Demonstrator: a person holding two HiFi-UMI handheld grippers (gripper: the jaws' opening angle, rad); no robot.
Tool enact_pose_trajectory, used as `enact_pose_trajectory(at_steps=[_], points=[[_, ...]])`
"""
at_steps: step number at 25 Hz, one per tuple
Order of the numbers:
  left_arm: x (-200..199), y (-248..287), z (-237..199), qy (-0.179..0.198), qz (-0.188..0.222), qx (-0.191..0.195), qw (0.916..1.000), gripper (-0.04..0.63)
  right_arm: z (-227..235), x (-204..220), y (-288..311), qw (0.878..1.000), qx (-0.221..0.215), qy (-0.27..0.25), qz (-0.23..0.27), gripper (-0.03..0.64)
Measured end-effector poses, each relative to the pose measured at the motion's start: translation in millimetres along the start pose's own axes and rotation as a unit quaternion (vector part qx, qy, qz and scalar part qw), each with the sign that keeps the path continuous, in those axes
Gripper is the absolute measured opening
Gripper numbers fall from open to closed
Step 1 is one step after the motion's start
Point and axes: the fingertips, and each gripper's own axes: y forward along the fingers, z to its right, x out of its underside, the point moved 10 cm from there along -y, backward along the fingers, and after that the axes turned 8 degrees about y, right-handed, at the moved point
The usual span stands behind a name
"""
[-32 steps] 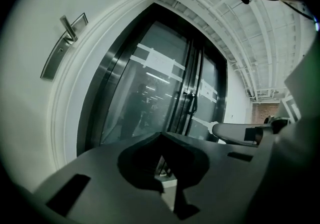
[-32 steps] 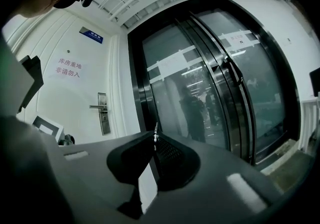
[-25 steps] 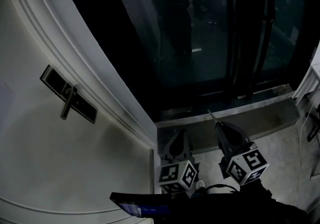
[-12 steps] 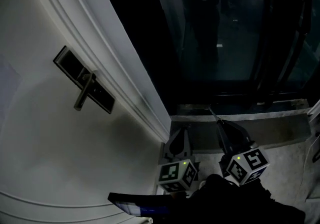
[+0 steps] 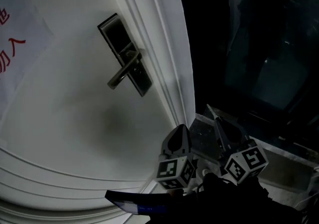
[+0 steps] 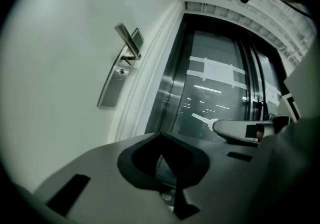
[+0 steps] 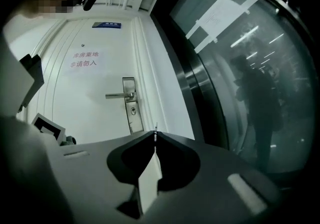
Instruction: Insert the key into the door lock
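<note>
The right claw (image 7: 156, 137) is pinched shut on the key (image 6: 199, 117), whose thin blade pokes out past the tips, well apart from the white door (image 5: 65, 133). In the right gripper view the keyhole (image 7: 133, 112) sits at 11 o'clock from the key tip, low in the metal lock plate (image 7: 130, 118), just under the lever handle (image 7: 119, 96). The left claw (image 6: 161, 135) is closed with nothing in it. At 10 o'clock from the handle a paper notice (image 7: 82, 59) carries red characters, seemingly "库房重地 非请勿入". Above it hangs a small blue plaque (image 7: 106, 25), its writing too small to read. Dark glass (image 7: 240, 68) flanks the door at 3 o'clock.
</note>
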Motion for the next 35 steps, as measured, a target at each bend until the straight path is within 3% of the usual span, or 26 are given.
enact_pose_trajectory(at_steps=[6,18,25,35], points=[[-12,14,-14,-0.013,0.026,-0.096,0.9949,0.000,12,-14,59,0.994,-0.102,-0.014,-0.037,0.012],[-17,0,-35,-0.021,0.050,-0.246,0.9678,0.000,1,-19,140,0.962,-0.253,-0.072,-0.074,0.012],[-24,-7,-44,-0.009,0.057,-0.286,0.9565,0.000,-19,-21,168,0.943,-0.306,-0.113,-0.069,0.012],[-54,-3,-66,0.020,0.064,-0.270,0.9606,0.000,-47,-36,198,0.927,-0.313,-0.202,-0.044,0.012]])
